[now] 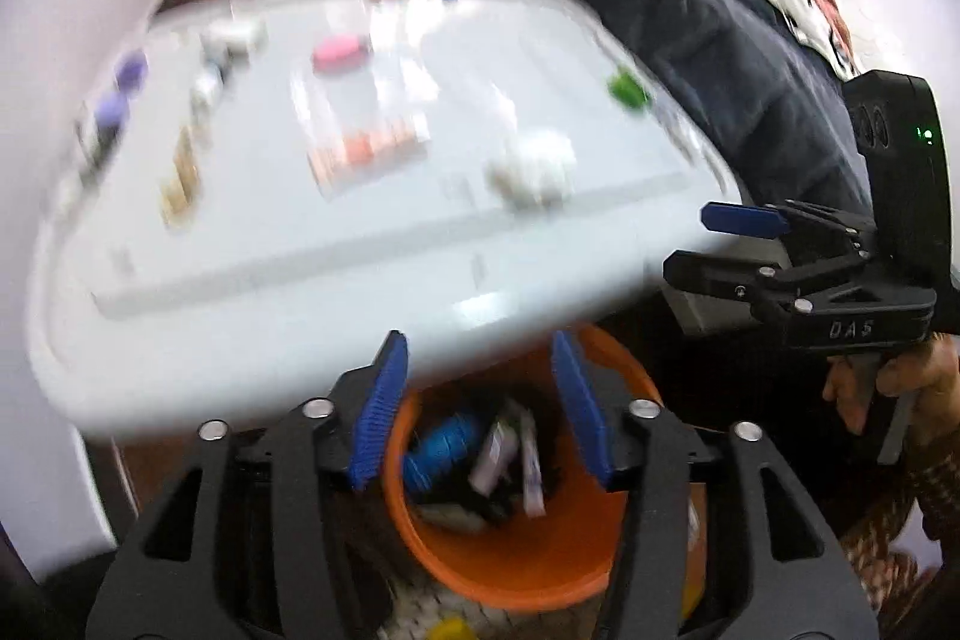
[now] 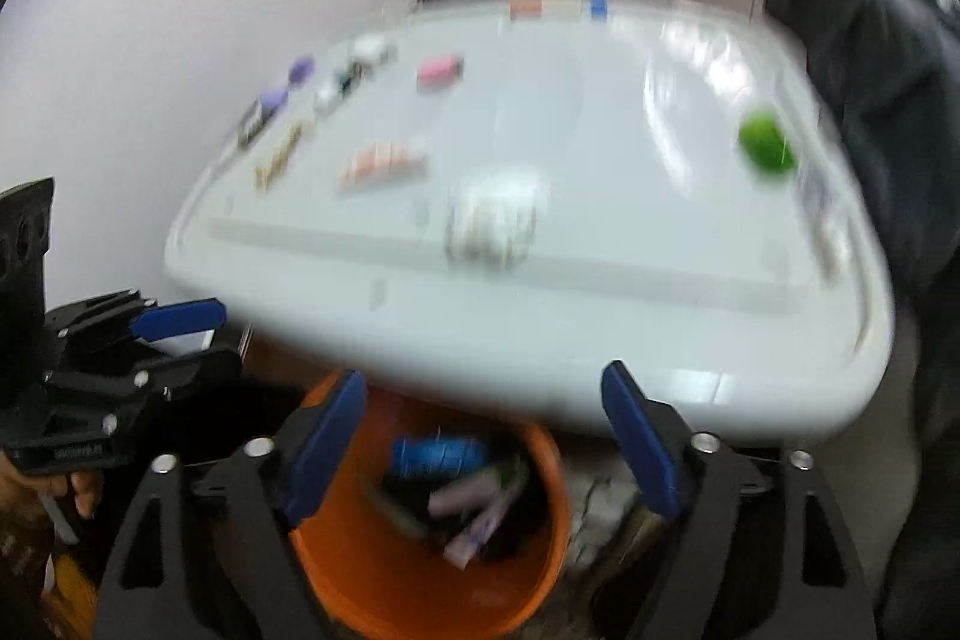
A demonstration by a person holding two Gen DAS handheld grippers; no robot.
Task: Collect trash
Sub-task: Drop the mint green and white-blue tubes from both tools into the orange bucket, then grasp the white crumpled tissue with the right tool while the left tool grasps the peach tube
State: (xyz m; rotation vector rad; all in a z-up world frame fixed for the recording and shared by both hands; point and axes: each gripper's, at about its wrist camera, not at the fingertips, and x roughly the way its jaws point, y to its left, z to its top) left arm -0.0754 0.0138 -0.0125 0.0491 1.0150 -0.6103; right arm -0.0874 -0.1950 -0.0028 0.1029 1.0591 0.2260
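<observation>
Above the orange bin (image 1: 510,556), the left gripper (image 1: 480,412) and right gripper (image 2: 480,445) both hang with jaws apart and empty, likely after dropping trash among the wrappers (image 2: 474,508) inside. Farther off, a white table (image 2: 600,340) holds blurred leftover items.

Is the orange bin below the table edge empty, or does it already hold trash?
Not empty. The orange bin holds a blue item, pale wrappers and darker bits; blur hides what they are.
</observation>
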